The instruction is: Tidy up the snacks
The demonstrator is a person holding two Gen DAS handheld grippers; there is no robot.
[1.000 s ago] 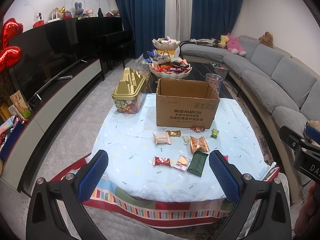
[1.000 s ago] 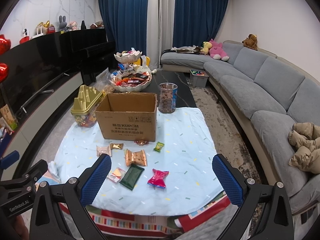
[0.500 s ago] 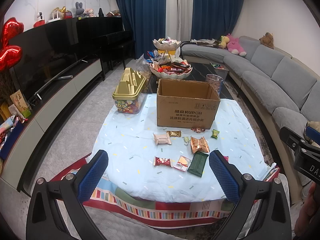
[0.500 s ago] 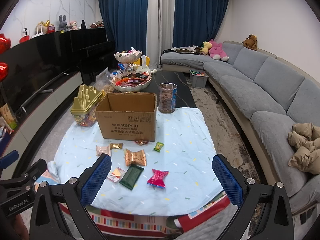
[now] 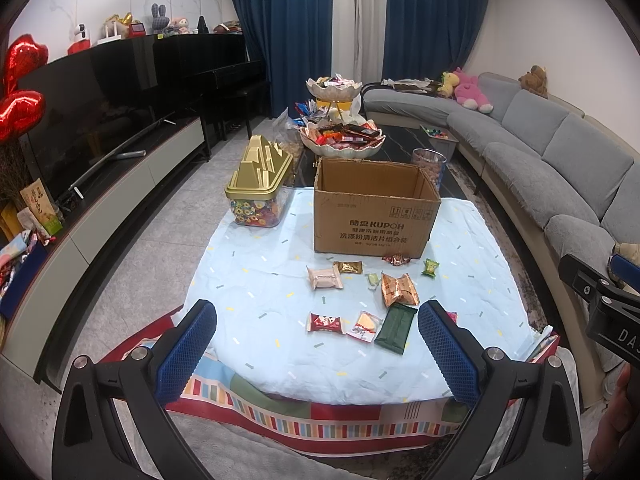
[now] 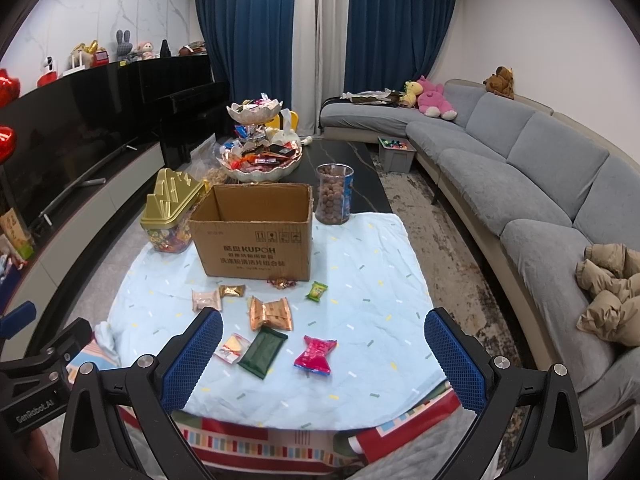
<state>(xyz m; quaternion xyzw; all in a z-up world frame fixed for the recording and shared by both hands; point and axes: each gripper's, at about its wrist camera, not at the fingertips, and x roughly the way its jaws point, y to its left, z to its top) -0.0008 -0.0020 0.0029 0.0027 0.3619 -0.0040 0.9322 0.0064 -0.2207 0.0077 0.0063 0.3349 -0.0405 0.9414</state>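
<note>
Both tongs, left (image 5: 317,344) and right (image 6: 323,354), gaping wide, empty. Pink snack (image 6: 315,354) at twelve o'clock: light, crinkly, slippery; best pinched across its flat middle.

Open brown cardboard box (image 5: 374,220) on pale blue cloth: front panel printed "KUPOH" with Chinese characters before it, line of Chinese characters beneath, small row of handling symbols above right. Black gripper body at lower left of right wrist view (image 6: 34,410): "GenRobot.AI". Black gripper body at right edge of left wrist view (image 5: 614,328): cut-off letters "DA". Snack wrapper print too small to read.
</note>
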